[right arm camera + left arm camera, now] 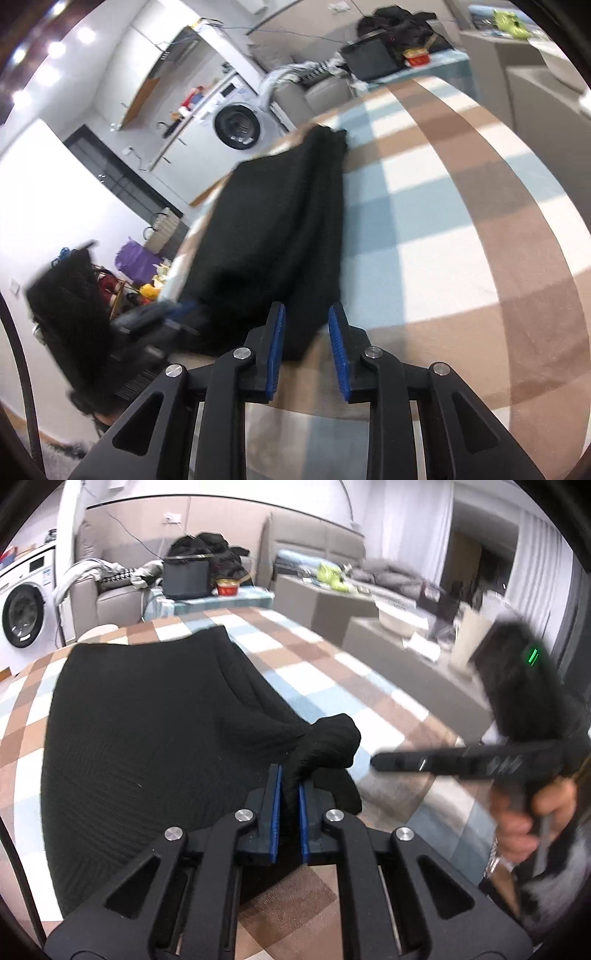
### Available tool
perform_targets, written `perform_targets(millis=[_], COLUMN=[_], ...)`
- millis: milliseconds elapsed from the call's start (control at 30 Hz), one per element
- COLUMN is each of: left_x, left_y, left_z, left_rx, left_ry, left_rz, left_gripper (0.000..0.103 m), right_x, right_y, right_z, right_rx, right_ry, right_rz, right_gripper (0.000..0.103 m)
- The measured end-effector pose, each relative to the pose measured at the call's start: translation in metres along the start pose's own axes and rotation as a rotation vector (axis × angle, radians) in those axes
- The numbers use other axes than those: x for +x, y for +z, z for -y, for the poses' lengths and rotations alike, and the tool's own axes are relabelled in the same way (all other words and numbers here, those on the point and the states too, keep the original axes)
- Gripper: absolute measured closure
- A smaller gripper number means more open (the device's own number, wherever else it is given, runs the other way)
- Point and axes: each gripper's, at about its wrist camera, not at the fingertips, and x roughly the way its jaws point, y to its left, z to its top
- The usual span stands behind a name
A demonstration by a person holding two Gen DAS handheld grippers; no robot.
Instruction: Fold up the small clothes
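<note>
A black garment (147, 746) lies on the checked tablecloth (332, 672). My left gripper (290, 779) is shut on a bunched corner of the garment (325, 746) at its near right side. My right gripper (306, 317) is open, its blue pads either side of the garment's near edge (288, 236), not closed on it. In the left wrist view the right gripper (376, 762) shows blurred at the right, just beyond the garment. In the right wrist view the left gripper (162, 317) shows blurred at the garment's left.
The tablecloth (461, 221) spreads to the right of the garment. A washing machine (22, 616), a sofa (118, 594) with clothes and a black box (186, 579) stand beyond the table. Grey benches (388, 627) stand to the right.
</note>
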Motion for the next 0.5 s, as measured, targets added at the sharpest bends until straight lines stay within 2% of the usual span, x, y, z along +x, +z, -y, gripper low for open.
perform_targets(millis=[233, 267, 333, 400, 433, 500], left_x=[-0.019, -0.02, -0.023, -0.024, -0.023, -0.022], left_y=[0.011, 0.012, 0.012, 0.009, 0.008, 0.003], left_z=[-0.013, -0.014, -0.015, -0.013, -0.012, -0.009], left_rx=[-0.046, -0.048, -0.052, -0.054, -0.054, -0.051], left_ry=[-0.002, -0.004, -0.013, -0.019, -0.025, -0.031], left_rz=[0.055, 0.057, 0.06, 0.053, 0.049, 0.038], left_gripper=[0.097, 0.097, 0.097, 0.097, 0.097, 0.097], right_x=[0.038, 0.04, 0.042, 0.038, 0.027, 0.018], right_y=[0.0, 0.001, 0.003, 0.004, 0.005, 0.007], right_z=[0.0, -0.001, -0.009, -0.015, -0.019, -0.019], right_rx=[0.008, 0.011, -0.022, -0.031, -0.039, -0.022], right_ry=[0.04, 0.035, 0.027, 0.063, 0.105, 0.12], right_rz=[-0.079, -0.06, -0.023, -0.004, 0.038, 0.051], right_gripper=[0.079, 0.079, 0.097, 0.098, 0.098, 0.098])
